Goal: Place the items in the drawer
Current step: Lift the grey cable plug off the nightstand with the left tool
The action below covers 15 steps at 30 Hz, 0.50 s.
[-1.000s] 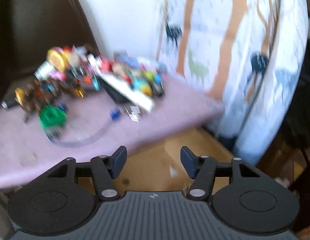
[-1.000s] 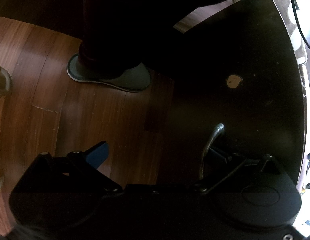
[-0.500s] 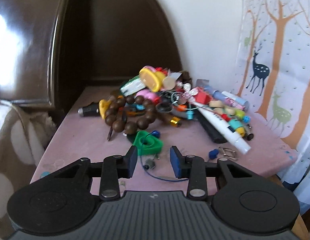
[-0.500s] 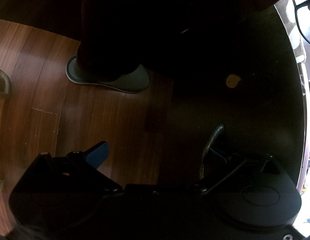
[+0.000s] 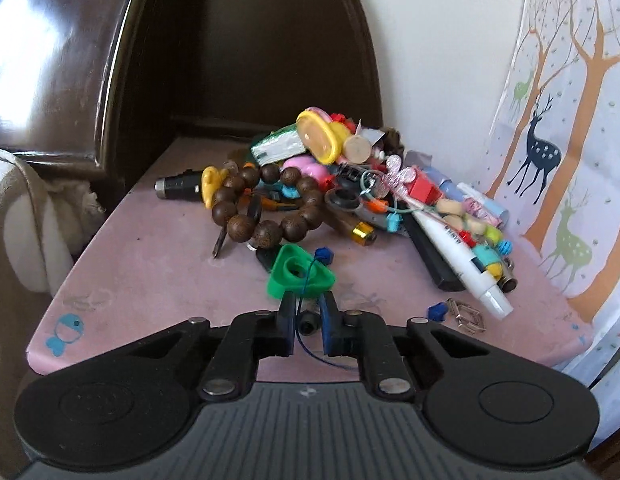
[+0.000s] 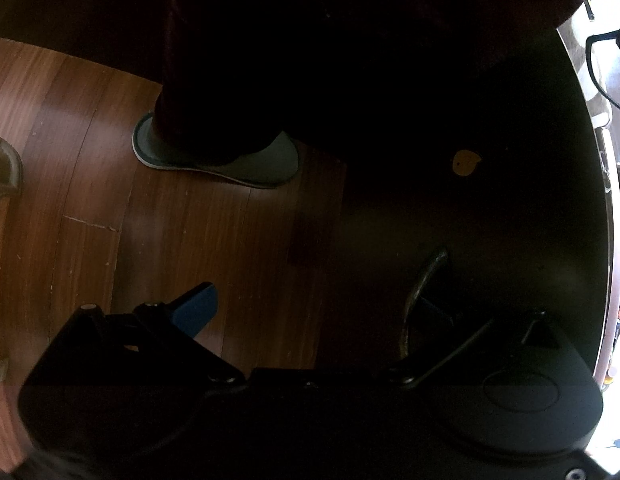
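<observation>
A green triangular plastic piece with a hole and a thin blue cord lies on the pink tabletop, before a heap of trinkets. The left gripper is narrowed around the cord and a small dark cylinder, contact unclear. The right gripper is spread wide, one finger behind the dark drawer's metal handle.

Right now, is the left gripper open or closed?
Nearly closed. The left gripper has only a narrow gap between its blue pads, around a small dark cylinder and thin blue cord, just before the green triangle.
</observation>
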Motion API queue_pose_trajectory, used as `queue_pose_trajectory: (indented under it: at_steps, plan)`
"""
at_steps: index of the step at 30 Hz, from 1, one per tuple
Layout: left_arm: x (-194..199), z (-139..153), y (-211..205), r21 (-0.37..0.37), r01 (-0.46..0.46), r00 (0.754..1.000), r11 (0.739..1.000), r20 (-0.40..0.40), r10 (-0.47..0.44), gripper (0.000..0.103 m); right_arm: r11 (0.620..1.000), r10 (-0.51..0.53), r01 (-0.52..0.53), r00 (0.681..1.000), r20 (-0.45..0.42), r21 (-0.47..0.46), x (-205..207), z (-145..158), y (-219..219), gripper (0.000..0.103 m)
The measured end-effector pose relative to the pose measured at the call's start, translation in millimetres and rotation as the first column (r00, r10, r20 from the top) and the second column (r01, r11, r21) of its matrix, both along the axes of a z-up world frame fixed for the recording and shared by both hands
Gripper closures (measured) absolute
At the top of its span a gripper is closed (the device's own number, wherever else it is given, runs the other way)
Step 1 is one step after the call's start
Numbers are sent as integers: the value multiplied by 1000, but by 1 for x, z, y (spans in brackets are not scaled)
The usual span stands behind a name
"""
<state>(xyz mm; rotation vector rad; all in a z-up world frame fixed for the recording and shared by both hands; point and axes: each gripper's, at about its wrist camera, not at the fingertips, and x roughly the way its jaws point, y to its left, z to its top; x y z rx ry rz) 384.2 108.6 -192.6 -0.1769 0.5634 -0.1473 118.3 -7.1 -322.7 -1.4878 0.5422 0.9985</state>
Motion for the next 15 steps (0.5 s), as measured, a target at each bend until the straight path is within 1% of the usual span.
queue_pose_trajectory:
  at_steps: [4, 7, 10, 12, 15]
  plan:
    - [-1, 1, 4, -60, 4, 1000, 998, 5, -4, 92, 1000, 1, -1, 1000, 0, 0, 0, 0, 0, 0]
    - [-2, 3, 12, -152, 9, 1000, 988, 28, -5, 92, 1000, 0, 0, 1000, 0, 0, 0, 1, 0, 0]
    - [-6, 7, 20, -280, 40, 997, 959, 77, -19, 92, 1000, -1, 1, 1000, 0, -1, 0, 0, 1, 0]
    - [-7, 9, 24, -341, 50, 995, 939, 93, -20, 92, 1000, -2, 2, 1000, 0, -1, -1, -1, 1, 0]
    - [-8, 11, 29, -411, 60, 994, 910, 112, -15, 92, 1000, -3, 3, 1000, 1, -1, -1, -1, 1, 0]
